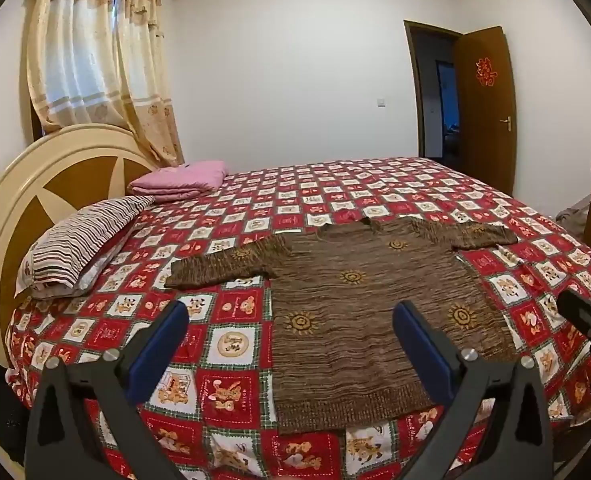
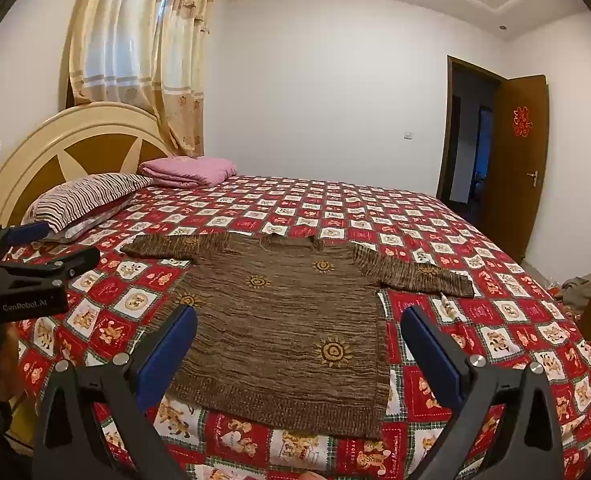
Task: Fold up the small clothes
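The left tool and the right tool both hovered with jaws spread wide, gripping nothing, above the near edge of the bed. Just beyond them the brown sweater lay flat on the red patchwork bedspread, sleeves stretched sideways, unfolded.

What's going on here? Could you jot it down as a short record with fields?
place: bedroom, on a bed with a red checked cover
garment: brown sweater with sun motifs, lying flat, both sleeves spread out, not yet folded
left gripper: open, holding nothing, above the sweater's near left edge
right gripper: open, holding nothing, above the sweater's near hem
near headboard: striped pillow, folded pink blanket
background: curtain, open door
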Demonstrator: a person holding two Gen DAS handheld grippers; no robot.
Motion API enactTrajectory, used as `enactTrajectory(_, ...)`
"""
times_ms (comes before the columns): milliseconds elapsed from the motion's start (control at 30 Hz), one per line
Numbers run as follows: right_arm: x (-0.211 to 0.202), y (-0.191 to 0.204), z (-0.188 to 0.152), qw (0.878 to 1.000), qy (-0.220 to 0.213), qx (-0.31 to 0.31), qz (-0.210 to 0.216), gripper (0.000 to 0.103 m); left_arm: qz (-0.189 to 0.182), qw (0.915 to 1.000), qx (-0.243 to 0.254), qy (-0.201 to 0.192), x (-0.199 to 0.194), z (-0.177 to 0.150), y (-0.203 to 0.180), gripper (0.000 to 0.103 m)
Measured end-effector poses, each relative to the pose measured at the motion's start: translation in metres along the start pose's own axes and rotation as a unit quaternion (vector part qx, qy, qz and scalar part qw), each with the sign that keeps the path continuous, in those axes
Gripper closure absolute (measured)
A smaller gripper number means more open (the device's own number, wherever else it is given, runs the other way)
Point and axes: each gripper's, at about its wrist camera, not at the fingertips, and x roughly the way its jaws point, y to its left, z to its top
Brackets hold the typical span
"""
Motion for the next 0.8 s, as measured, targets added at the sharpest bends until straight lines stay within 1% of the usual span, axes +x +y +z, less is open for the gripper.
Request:
enactTrajectory(67, 0.0, 0.0, 0.0, 1.0, 0.002, 0.001, 0.0, 0.001, 0.006, 1.0, 0.002, 0.001, 0.002, 0.0, 0.0, 0.0)
enactTrajectory(100, 0.0, 0.0, 0.0, 1.0, 0.0, 0.002, 0.001, 0.001, 0.002, 0.9999, 0.004, -0.01, 0.0, -0.001, -0.001, 0.0)
enactTrajectory(133, 0.0, 0.0, 0.0, 1.0, 0.0, 0.001, 0.001, 0.001, 0.0, 0.9999, 0.004, -0.012, -0.001, -0.001, -0.001, 0.0)
enactTrajectory(800, 0.003, 0.003, -0.004, 1.0, 0.0, -0.001, 0.003, 0.001, -0.004, 0.9999, -0.009, -0.004, 0.004, -0.003, 0.008, 0.0)
